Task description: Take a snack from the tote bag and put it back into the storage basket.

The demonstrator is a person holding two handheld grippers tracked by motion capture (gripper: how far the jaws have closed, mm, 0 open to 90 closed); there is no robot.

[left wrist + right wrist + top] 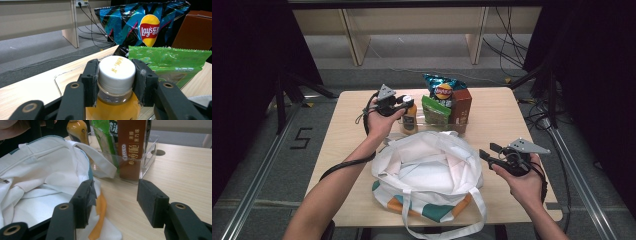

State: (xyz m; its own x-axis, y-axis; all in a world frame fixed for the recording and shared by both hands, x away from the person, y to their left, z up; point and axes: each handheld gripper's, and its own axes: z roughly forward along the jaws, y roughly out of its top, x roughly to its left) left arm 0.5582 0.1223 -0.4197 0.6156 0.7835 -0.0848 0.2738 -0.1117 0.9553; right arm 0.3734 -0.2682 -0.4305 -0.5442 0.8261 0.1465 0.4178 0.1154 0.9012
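A bottle of orange drink [116,100] stands at the end of a clear tray [147,152], its white cap [116,72] clamped between the pads of the left gripper [116,77]. Just beyond the gripper sit a green snack packet [170,62], a Lay's chip bag [142,25] and a brown Oreo box [131,147]. The right gripper [115,200] hovers with jaws apart and empty beside the white tote bag [427,170].

Bottle [115,100]: body below the shoulder cut off by the left gripper view's lower edge. Brown box [193,31]: right side cropped beside the chip bag [142,23]. Tote bag [427,170]: interior hidden by its own folds.
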